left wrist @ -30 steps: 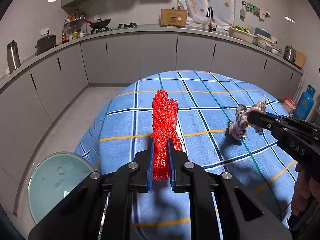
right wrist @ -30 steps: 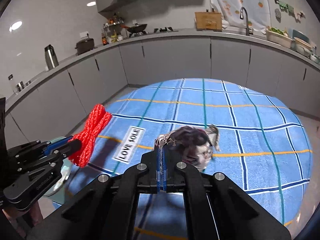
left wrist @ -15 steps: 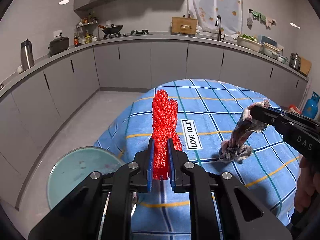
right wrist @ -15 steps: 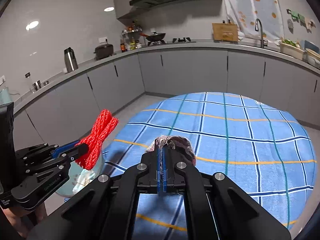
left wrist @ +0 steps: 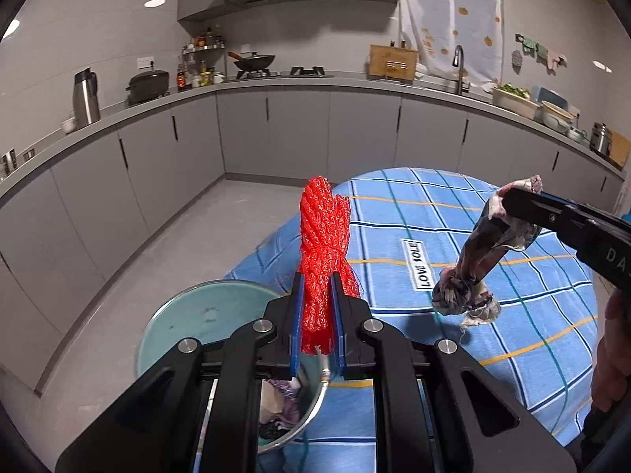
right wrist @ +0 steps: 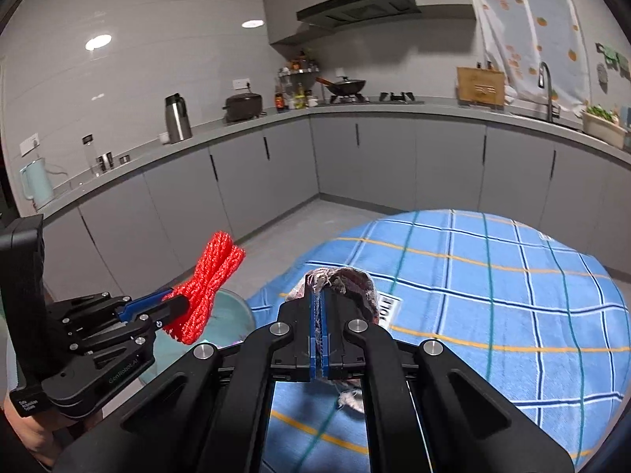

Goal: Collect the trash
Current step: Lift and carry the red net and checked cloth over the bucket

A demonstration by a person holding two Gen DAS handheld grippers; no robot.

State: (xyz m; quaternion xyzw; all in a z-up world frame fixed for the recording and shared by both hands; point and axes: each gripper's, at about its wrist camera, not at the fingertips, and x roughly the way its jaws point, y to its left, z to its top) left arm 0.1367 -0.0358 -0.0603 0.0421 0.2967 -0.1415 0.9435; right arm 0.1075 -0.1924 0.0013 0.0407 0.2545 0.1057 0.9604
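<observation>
My left gripper [left wrist: 317, 295] is shut on a red mesh net bundle [left wrist: 323, 236], which stands upright between the blue pads. It also shows in the right wrist view [right wrist: 205, 287]. My right gripper [right wrist: 320, 303] is shut on a knotted grey patterned rag [right wrist: 351, 280]; in the left wrist view the rag [left wrist: 473, 268] hangs from the gripper above the blue checked tablecloth [left wrist: 512, 276]. A round trash bin [left wrist: 205, 315] with a pale green lid and scraps inside stands at the table's left edge, just below the left gripper.
A white "LOVE SOLE" label [left wrist: 422, 264] lies on the tablecloth. Grey kitchen cabinets [left wrist: 276, 130] run around the room, with a wok, kettle and sink on the counter. Grey floor [left wrist: 177, 244] lies left of the table.
Both grippers have moved left toward the bin and lifted. The rag has come up off the tablecloth and now hangs. The bin has come closer under the left gripper.
</observation>
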